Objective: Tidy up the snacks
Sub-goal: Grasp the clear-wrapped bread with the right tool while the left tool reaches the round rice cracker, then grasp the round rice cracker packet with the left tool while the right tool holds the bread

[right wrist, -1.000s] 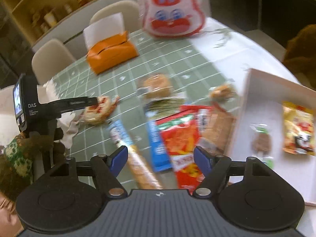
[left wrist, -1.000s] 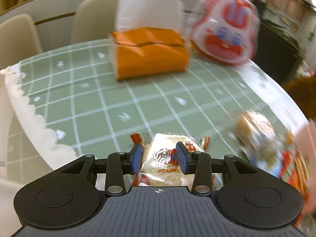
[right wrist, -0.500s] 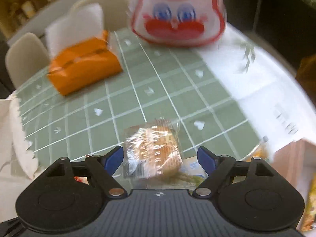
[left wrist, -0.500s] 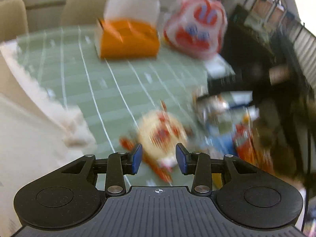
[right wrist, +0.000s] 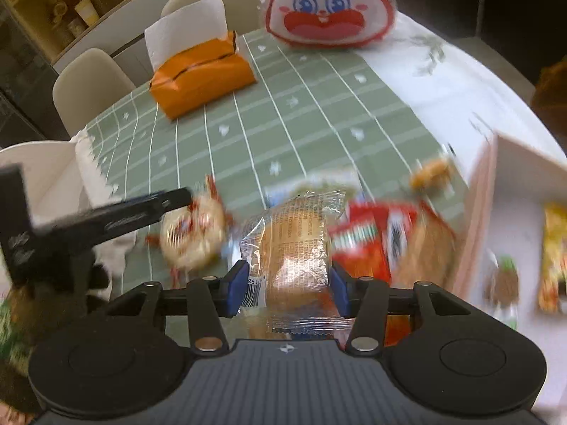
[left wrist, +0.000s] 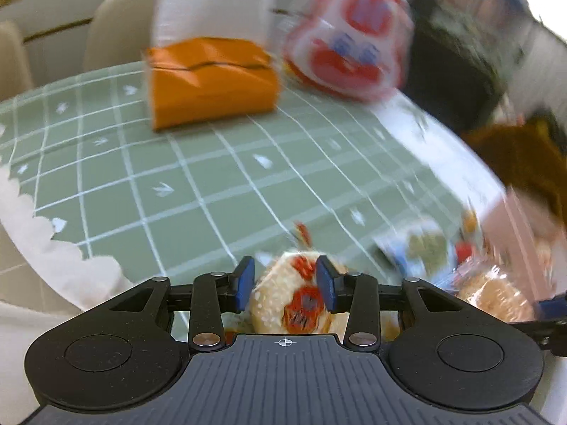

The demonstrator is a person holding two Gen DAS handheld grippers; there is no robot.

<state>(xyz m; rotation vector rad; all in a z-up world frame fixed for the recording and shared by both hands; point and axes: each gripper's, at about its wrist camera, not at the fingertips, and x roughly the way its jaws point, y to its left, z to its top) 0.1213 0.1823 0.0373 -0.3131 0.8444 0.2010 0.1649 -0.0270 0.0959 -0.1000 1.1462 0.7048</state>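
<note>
The right gripper [right wrist: 287, 288] had its jaws closing on a clear-wrapped bun [right wrist: 292, 248], its long axis pointing away, beside the white tray [right wrist: 517, 177] at the desk's right edge. The left gripper [left wrist: 285, 281] clamped a round cracker [left wrist: 294, 301].

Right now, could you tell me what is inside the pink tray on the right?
The pink tray holds a yellow snack packet and a small brown wrapped snack; its far side is cut off.
</note>
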